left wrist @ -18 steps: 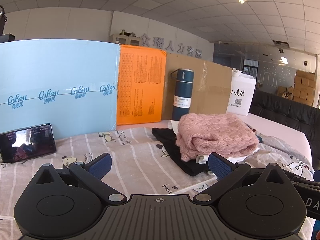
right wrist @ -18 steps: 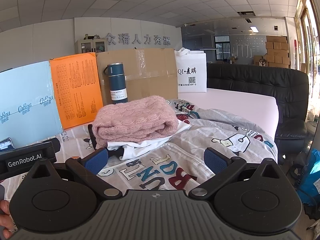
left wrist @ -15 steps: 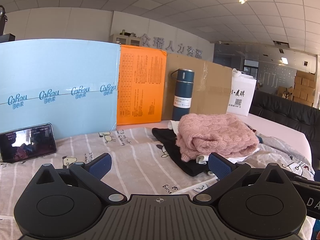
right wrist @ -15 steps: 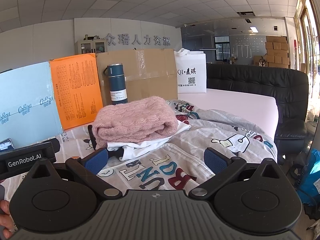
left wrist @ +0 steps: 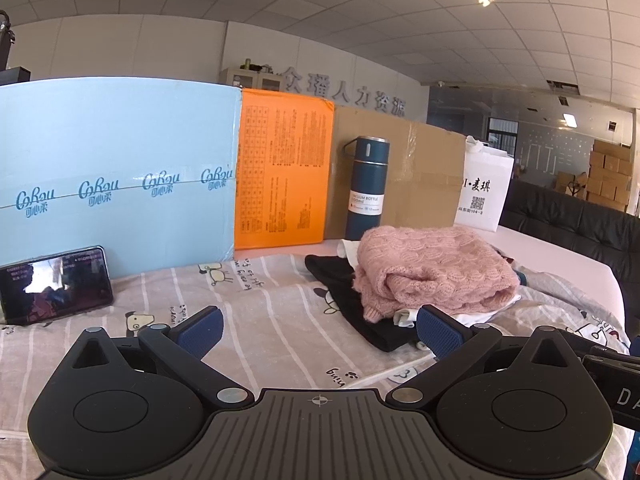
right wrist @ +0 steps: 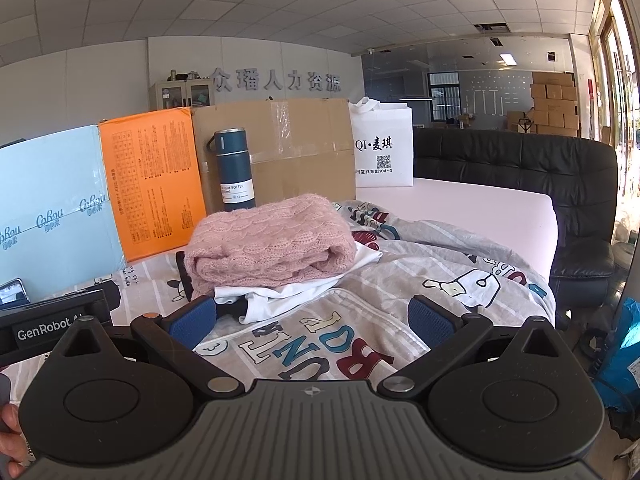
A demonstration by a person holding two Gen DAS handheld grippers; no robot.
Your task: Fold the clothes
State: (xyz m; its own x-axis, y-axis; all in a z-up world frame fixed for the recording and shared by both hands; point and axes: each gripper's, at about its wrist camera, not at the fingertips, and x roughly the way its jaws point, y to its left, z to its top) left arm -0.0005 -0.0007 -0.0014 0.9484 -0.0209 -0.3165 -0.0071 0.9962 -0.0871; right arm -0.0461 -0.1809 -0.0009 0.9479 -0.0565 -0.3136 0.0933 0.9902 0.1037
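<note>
A folded pink knit sweater (left wrist: pixel 432 268) (right wrist: pixel 272 248) tops a small pile with a white garment (right wrist: pixel 304 296) and a black garment (left wrist: pixel 348 296) beneath it, on a striped cartoon-print sheet (left wrist: pixel 260 312). A grey garment with big coloured letters (right wrist: pixel 320 344) lies spread in front of the pile. My left gripper (left wrist: pixel 320 330) is open, low over the sheet, left of the pile and short of it. My right gripper (right wrist: pixel 310 318) is open over the lettered garment, with nothing between its fingers.
A blue board (left wrist: pixel 116 168), an orange board (left wrist: pixel 284 168) and a cardboard sheet (right wrist: pixel 288 148) stand along the back. A dark blue bottle (left wrist: pixel 366 188) and a white bag (right wrist: pixel 384 148) stand there too. A phone (left wrist: pixel 56 284) leans at left. A black sofa (right wrist: pixel 560 184) borders the right.
</note>
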